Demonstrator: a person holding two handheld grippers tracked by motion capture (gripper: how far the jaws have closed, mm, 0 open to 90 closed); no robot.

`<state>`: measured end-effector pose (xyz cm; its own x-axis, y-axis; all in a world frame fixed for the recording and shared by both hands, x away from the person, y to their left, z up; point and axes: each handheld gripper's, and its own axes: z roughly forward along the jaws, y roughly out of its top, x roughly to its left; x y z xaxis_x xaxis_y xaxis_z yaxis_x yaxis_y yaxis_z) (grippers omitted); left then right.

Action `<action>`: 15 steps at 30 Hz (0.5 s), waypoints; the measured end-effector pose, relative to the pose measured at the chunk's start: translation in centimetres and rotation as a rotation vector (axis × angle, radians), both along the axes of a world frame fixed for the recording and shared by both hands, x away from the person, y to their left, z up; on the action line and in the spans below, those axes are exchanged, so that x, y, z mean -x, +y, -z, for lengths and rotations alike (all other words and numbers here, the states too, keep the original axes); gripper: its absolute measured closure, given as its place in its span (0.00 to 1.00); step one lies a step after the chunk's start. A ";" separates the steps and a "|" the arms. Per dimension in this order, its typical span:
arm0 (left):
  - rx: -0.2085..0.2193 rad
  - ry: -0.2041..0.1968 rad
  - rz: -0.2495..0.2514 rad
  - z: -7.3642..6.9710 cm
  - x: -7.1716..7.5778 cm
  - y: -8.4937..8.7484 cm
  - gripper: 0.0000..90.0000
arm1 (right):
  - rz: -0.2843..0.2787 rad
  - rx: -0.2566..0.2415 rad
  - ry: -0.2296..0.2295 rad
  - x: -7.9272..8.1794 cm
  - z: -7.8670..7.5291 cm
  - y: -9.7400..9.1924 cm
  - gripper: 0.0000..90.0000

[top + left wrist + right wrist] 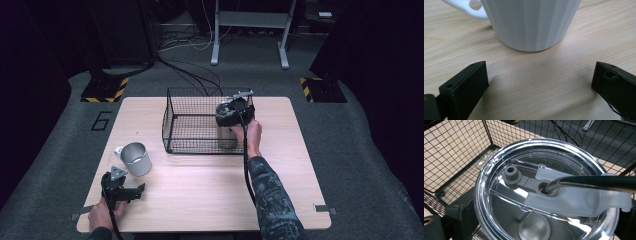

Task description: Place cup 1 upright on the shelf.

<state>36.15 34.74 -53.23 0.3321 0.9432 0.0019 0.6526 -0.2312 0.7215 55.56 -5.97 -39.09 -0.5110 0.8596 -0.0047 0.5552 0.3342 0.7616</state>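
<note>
A wire basket stands on the table just above the middle of the high view, toward the table's far edge. Inside it, in its lower right corner, a lidded tumbler stands upright, with the right gripper on top of it (a straw passes through the lid, seen in the right gripper view). Lower left of the basket, well apart from it, a mug stands on the table. The left gripper lies just below the mug, near the table's bottom left corner, its jaws either side of bare tabletop.

High view overlooks table (claw cameras close-up)
</note>
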 end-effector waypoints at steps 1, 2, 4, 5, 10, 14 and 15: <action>0.001 0.001 0.002 0.0 0.0 0.0 0.01 | 0.007 -0.003 -0.002 0.0 0.2 0.0 0.03; -0.001 0.000 0.001 0.0 0.0 0.0 0.01 | 0.009 -0.001 0.000 0.0 0.2 0.0 0.03; 0.000 0.000 0.001 0.0 0.0 0.0 0.01 | 0.008 -0.006 -0.008 0.0 0.2 -0.1 0.03; -0.001 0.000 0.001 0.0 0.0 0.0 0.01 | 0.007 -0.002 -0.012 0.0 0.3 -0.1 0.03; -0.001 -0.001 0.001 0.0 0.0 0.0 0.01 | 0.014 -0.016 -0.012 0.2 0.5 -0.4 0.03; -0.001 0.001 0.002 0.0 0.0 0.0 0.01 | 0.015 -0.010 -0.005 0.4 0.5 -0.6 0.03; 0.000 0.000 0.000 0.0 0.0 0.0 0.01 | 0.022 -0.013 0.002 0.5 0.5 -0.6 0.03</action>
